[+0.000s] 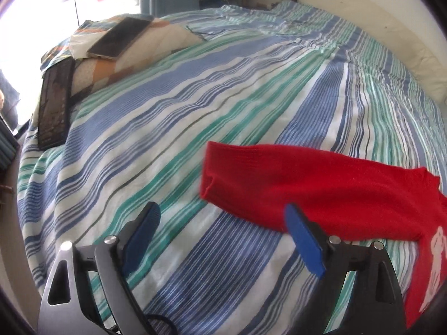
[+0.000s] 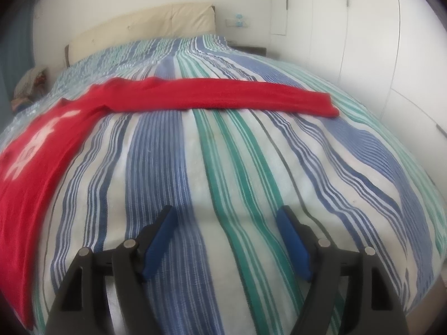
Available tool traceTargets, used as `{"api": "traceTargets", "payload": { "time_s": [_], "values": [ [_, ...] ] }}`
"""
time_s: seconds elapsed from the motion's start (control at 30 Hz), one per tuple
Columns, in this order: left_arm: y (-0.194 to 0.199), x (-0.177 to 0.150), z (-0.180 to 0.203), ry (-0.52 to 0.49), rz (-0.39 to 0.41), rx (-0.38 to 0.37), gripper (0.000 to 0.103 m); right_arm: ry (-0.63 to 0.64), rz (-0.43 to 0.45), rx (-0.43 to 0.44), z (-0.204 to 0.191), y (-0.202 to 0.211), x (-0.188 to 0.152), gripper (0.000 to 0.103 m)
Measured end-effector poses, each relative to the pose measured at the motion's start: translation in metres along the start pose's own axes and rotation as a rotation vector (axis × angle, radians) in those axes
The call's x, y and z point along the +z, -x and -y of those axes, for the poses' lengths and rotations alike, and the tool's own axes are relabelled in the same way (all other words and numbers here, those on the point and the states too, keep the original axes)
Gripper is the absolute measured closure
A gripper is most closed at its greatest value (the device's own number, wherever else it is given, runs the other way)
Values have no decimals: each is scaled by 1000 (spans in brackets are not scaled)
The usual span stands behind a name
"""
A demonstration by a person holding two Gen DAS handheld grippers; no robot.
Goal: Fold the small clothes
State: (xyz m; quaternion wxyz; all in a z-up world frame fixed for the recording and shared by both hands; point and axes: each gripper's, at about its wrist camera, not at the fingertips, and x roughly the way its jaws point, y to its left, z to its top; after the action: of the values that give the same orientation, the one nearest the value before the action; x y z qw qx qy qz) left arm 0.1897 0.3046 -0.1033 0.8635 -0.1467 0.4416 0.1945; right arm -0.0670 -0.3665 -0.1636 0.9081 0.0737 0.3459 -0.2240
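A red long-sleeved top (image 1: 321, 184) with a white print lies flat on the striped bed cover (image 1: 195, 111). In the left wrist view one sleeve stretches left, its cuff just ahead of my left gripper (image 1: 220, 217), which is open and empty; its right finger (image 1: 304, 245) sits at the sleeve's near edge. In the right wrist view the top (image 2: 42, 145) lies at the left, its other sleeve (image 2: 223, 95) stretched right across the bed. My right gripper (image 2: 226, 217) is open and empty over bare cover, well short of the sleeve.
A patterned pillow (image 1: 134, 53) at the far left of the bed carries a phone (image 1: 120, 37); a dark tablet (image 1: 54, 106) leans beside it. A cream headboard (image 2: 145, 25) stands at the back. White wardrobe doors (image 2: 363, 42) run along the right.
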Motion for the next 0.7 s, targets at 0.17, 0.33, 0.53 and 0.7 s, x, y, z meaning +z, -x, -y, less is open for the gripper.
{"api": "traceTargets", "payload": {
  "time_s": [0.17, 0.33, 0.53, 0.7],
  "values": [
    [52, -29, 23, -102, 62, -99, 11, -14, -81, -2, 3, 12, 14, 26],
    [102, -81, 82, -310, 87, -248, 11, 78, -61, 69, -28, 53, 29, 26],
    [123, -164, 156, -519, -24, -430, 11, 253, -67, 298, -114, 91, 32, 26],
    [104, -224, 169, -614, -111, -358, 11, 348, -139, 398, -163, 82, 4, 26]
  ]
}}
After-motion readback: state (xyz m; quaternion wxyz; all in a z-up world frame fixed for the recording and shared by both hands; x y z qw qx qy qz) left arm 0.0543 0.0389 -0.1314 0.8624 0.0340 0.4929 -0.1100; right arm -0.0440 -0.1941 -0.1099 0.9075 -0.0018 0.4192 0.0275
